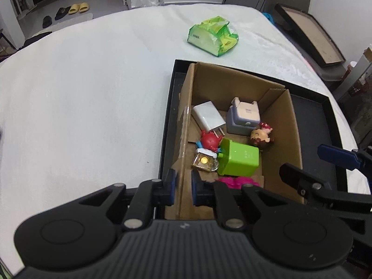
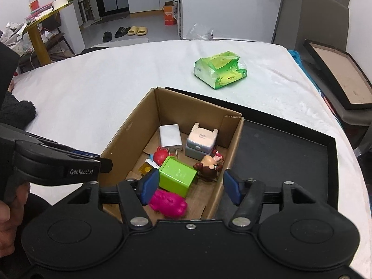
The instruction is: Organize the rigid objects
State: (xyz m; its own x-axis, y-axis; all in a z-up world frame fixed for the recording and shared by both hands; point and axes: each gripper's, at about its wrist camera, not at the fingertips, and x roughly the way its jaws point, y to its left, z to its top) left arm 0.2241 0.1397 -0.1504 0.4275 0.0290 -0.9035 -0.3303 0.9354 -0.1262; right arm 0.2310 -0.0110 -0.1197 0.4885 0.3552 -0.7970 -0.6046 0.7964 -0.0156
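Note:
A cardboard box (image 1: 232, 79) stands in a black tray (image 1: 325, 121) on the white table. Inside lie a white charger (image 1: 208, 116), a lilac cube device (image 1: 244, 116), a red figurine (image 1: 209, 140), a green cube (image 2: 177, 176), a brown-haired doll (image 2: 208, 165), a pink toy (image 2: 168, 203) and a clear yellow trinket (image 1: 204, 161). My left gripper (image 1: 184, 187) is shut on the box's left wall near its front corner. Over the box's near end my right gripper (image 2: 190, 188) hangs open; the green cube and the pink toy show below the gap, clear of its pads.
A green tissue pack (image 2: 219, 69) lies on the white cloth beyond the box. A black framed lid (image 2: 337, 76) leans off the table's right side. A hand (image 2: 4, 209) holds the left gripper's handle at the left edge. The tray's right half (image 2: 290, 162) is bare.

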